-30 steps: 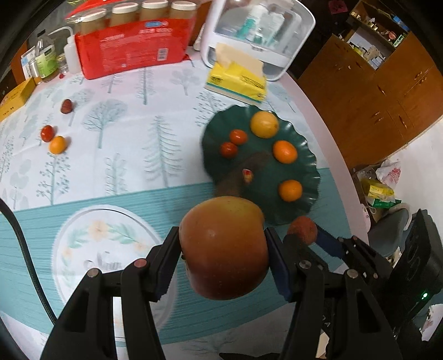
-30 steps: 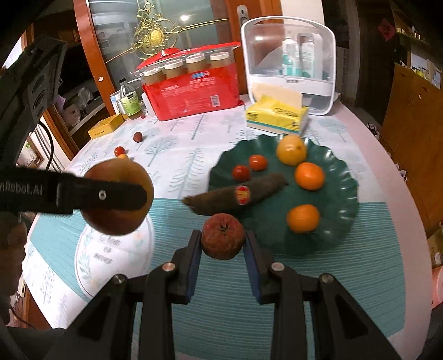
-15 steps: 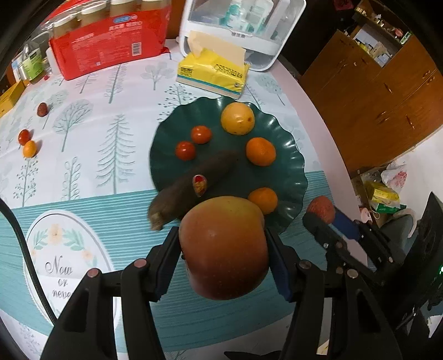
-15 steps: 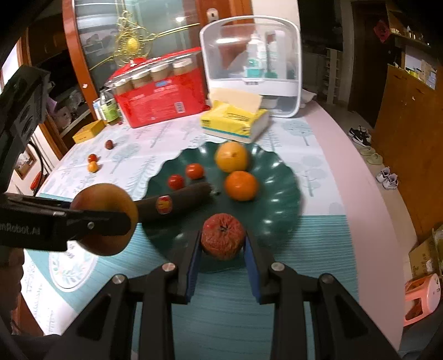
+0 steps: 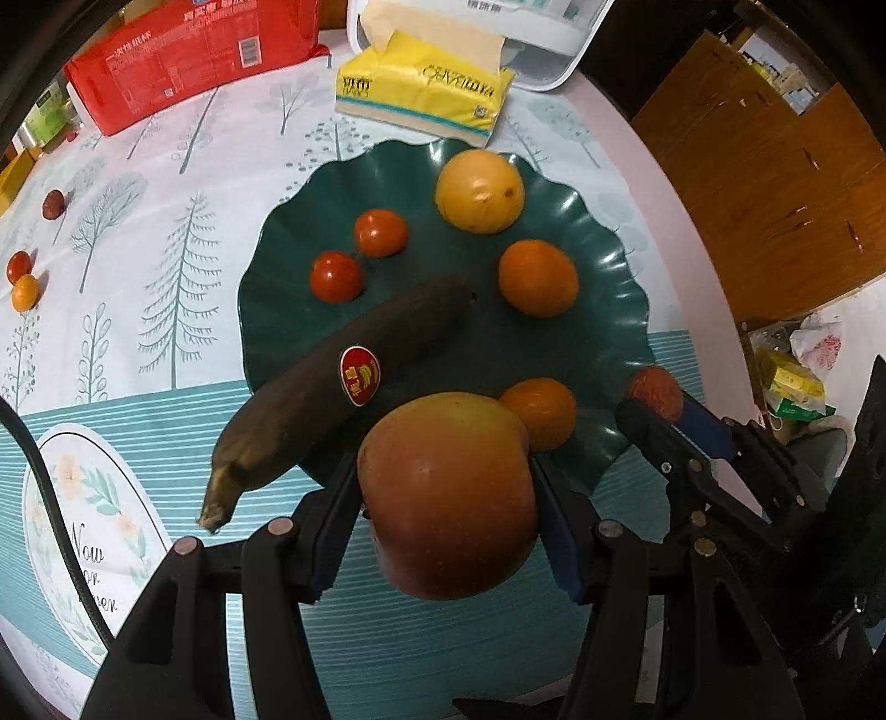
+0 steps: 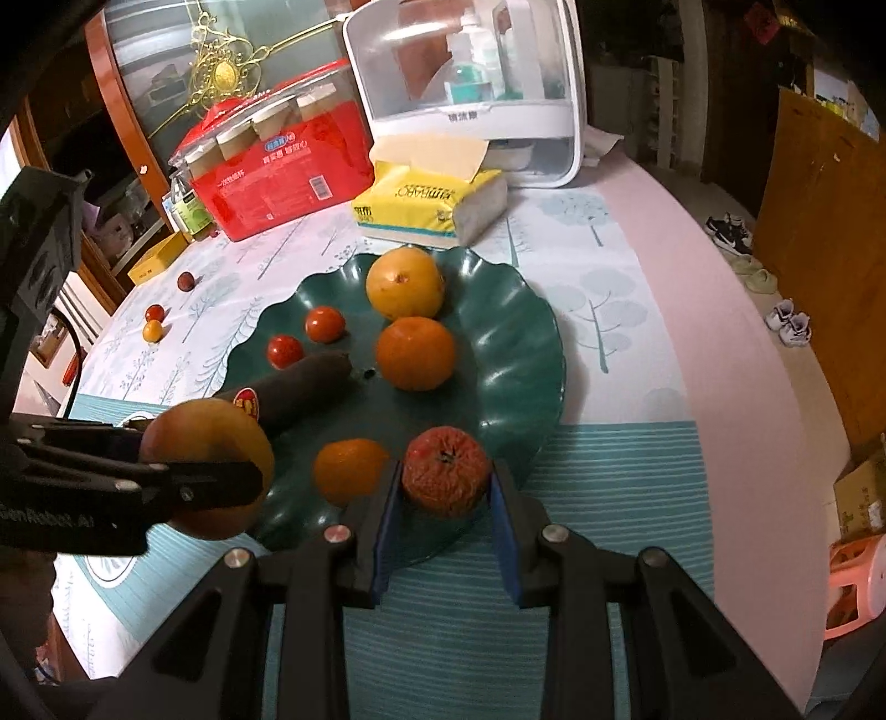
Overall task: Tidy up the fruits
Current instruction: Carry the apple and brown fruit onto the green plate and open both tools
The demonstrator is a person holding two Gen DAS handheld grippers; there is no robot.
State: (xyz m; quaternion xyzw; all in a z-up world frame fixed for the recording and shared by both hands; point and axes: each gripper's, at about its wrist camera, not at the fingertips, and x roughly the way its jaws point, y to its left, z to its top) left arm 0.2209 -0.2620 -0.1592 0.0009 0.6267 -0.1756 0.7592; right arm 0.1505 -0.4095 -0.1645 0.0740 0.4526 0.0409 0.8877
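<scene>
The left gripper (image 5: 448,493) is closed on a large apple (image 5: 448,493), which it holds above the green plate's (image 5: 603,310) near rim, at about 6 o'clock in the left wrist view. The right gripper (image 6: 446,487) clamps a small wrinkled red fruit (image 6: 446,479) between its blue pads (image 6: 385,515), over the plate's near edge.

In the left wrist view the plate carries a dark banana (image 5: 332,387) with a red sticker, lying from the centre toward 7 o'clock with its stem end past the rim. Two tomatoes (image 5: 381,232) sit at 10 o'clock, a yellow fruit (image 5: 479,191) at 12 o'clock, an orange (image 5: 538,277) at 2 o'clock and a smaller mandarin (image 5: 540,412) at 5 o'clock, just beside the apple.

Beyond the plate at 12 o'clock lies a yellow tissue pack (image 5: 423,88), with a red package (image 5: 194,50) at 11 o'clock. Three small fruits (image 5: 25,291) lie on the table (image 5: 138,232) at 9 o'clock, well apart from the plate.
</scene>
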